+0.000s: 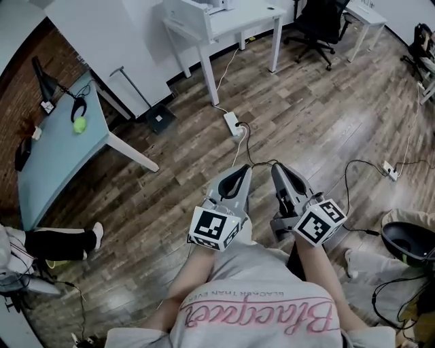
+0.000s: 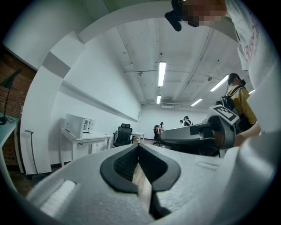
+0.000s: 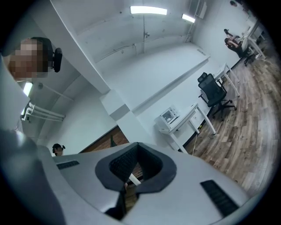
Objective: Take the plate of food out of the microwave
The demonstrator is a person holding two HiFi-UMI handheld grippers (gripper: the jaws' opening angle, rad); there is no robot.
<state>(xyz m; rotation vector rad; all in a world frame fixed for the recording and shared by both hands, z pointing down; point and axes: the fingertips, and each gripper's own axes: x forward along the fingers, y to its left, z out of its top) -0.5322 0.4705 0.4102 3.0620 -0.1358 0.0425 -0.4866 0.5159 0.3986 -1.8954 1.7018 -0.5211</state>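
- The plate of food does not show in any view. The microwave (image 3: 169, 116) stands on a white desk (image 1: 239, 20) well ahead of the person. It is too small to tell what is inside or how its door stands, and the top edge of the head view cuts it off.
- Just beside the white desk, on its right, stands a black office chair (image 1: 318, 24).
- On the wooden floor before the desk lies a power strip (image 1: 233, 123). A cable (image 1: 250, 158) runs from it toward the person, across the way between the person and the desk.
- Left of the desk and well apart from it stands a blue-grey table (image 1: 64, 160) with a green ball (image 1: 79, 125) on its top.
- A seated person's leg (image 1: 62, 240) lies beside the near end of that table, the rest cut off by the frame edge.
- The left gripper (image 1: 242, 168) and the right gripper (image 1: 277, 167) are held side by side close to the person's chest, pointing toward the desk and far short of it.
- The left gripper's jaws are pressed together at the tips with nothing between them. Only floor shows through the gap behind the pads.
- The right gripper's jaws are likewise closed tip to tip and empty.
- Both forearms are drawn in near the body, the marker cubes nearest the shirt.
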